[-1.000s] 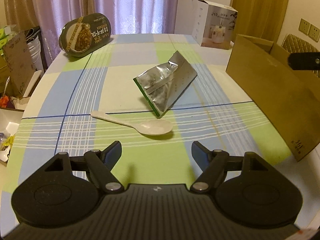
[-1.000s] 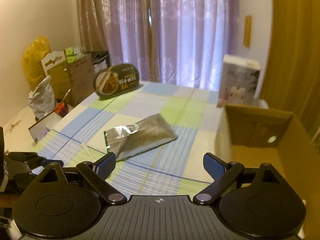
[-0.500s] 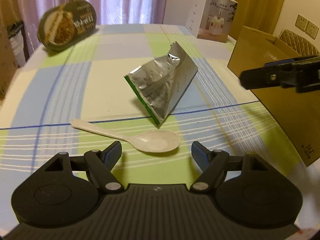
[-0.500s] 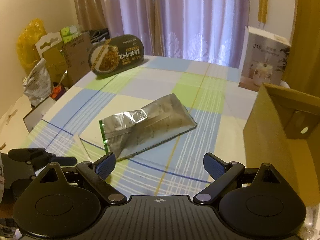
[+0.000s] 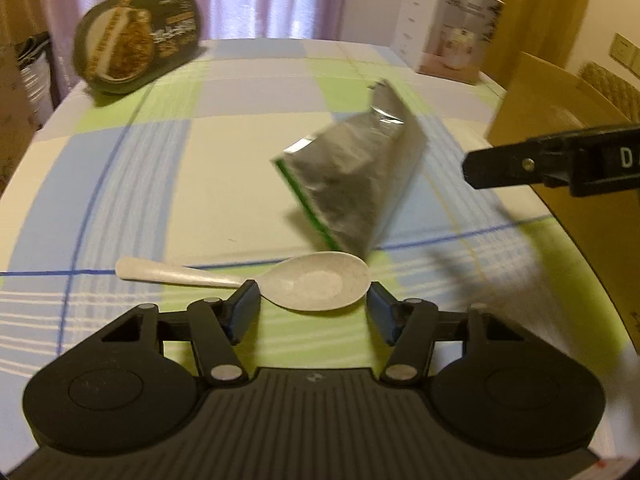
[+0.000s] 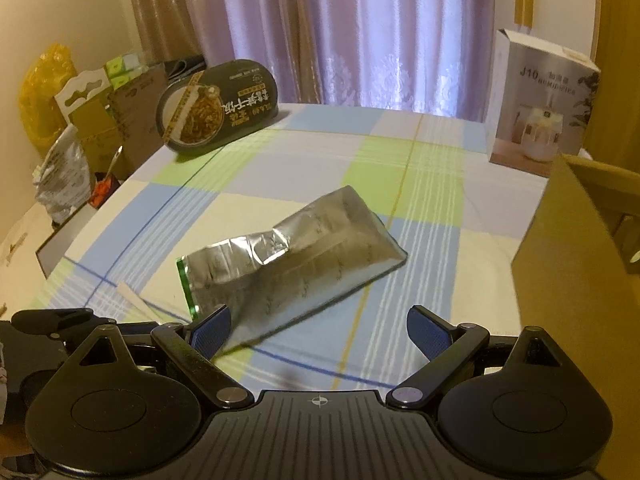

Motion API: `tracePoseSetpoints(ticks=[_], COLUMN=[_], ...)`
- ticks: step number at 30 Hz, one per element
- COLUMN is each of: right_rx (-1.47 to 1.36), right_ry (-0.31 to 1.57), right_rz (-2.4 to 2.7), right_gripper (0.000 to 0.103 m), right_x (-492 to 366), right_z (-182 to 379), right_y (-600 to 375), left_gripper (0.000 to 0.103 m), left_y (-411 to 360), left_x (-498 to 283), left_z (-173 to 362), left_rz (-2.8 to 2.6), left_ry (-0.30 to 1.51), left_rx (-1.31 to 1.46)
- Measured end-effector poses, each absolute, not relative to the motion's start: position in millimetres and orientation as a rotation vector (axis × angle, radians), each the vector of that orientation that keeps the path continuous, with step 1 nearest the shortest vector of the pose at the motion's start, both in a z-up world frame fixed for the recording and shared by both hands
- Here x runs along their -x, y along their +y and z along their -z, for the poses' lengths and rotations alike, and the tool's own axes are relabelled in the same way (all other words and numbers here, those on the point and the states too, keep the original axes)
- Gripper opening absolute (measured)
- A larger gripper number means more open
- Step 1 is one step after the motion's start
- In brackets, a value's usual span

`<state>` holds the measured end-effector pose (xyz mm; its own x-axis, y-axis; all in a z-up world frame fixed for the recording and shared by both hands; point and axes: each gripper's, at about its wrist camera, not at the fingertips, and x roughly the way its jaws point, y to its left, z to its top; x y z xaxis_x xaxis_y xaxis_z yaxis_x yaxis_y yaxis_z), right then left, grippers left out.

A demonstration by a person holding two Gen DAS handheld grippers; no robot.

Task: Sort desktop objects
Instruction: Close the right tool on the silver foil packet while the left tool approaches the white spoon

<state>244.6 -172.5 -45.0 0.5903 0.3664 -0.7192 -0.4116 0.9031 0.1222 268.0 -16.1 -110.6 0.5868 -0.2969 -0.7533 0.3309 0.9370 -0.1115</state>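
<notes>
the left gripper [image 5: 313, 306] sits low over the checked surface [image 5: 168, 184] with its fingers apart on either side of the white spoon [image 5: 320, 283] bowl, seemingly lined up to close on it. the right gripper [image 6: 319, 330], fingers also spread and empty, faces the silver foil pouch [image 6: 296, 258] lying flat mid-surface. the open cardboard box [image 6: 580, 280] at the right edge looks like the place both will go.
</notes>
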Motion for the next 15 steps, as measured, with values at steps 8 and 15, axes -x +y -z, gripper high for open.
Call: tracePoseSetpoints(ticks=[8,15], right_rx=[-0.086,-0.149], right_ry=[0.875,0.92], right_rz=[-0.431,-0.336], right_gripper=[0.097,0.101], right_x=[-271,-301], right_z=[54,61], right_y=[-153,-130], left_gripper=[0.052,0.051], left_y=[6,12], left_x=[-290,-291], left_z=[111,109], left_rz=[0.328,0.351], left_ry=[0.839,0.832], left_rx=[-0.048,-0.04])
